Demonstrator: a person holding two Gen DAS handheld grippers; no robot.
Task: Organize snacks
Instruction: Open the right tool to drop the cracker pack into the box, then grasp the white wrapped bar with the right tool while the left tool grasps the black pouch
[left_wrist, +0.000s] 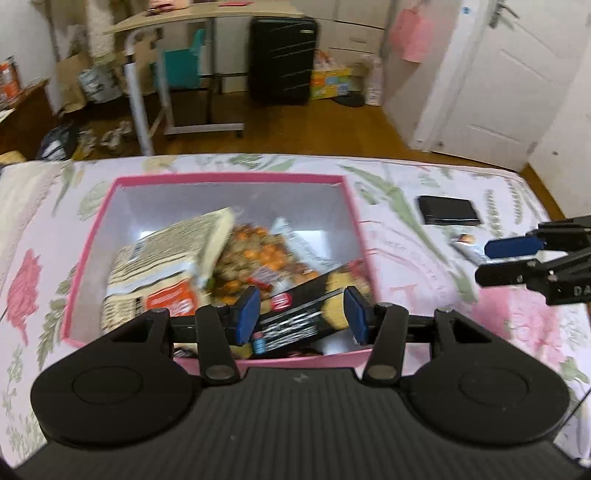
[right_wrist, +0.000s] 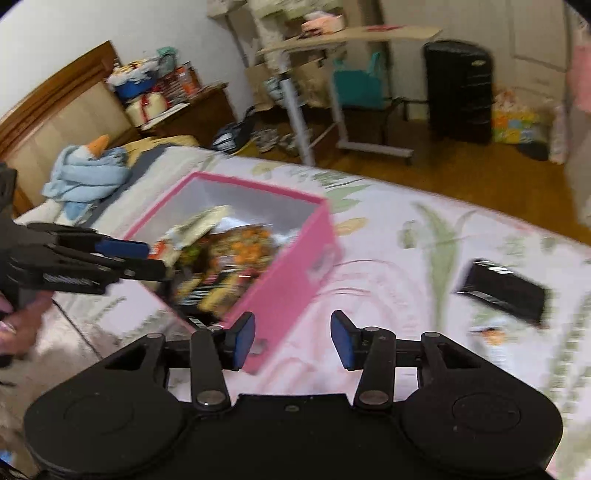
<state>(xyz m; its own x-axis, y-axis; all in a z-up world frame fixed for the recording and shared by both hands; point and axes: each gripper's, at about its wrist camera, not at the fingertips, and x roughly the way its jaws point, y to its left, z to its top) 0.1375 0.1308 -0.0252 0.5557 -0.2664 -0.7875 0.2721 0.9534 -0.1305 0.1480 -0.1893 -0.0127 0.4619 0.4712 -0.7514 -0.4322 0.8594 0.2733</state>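
1. While the pink box (left_wrist: 352, 218) sits on the floral bedspread (left_wrist: 424, 317) heaped with snack packets, we hold the left gripper (left_wrist: 301, 314) over its near rim, blue pads apart and clamped on nothing.
2. We see the right gripper (right_wrist: 292, 341) just outside the box's near corner, its pads likewise spread and empty.
3. Two loose items lie on the spread off to the right of the box: a black packet (right_wrist: 502, 290) and, nearer us, a small blurred wrapper (right_wrist: 493, 338).
4. We judge the right gripper the nearer hand; the black packet lies ahead and to its right, long axis slanting across the gripper's line.
5. Reaching it likely calls for a swing right and a wrist turn.
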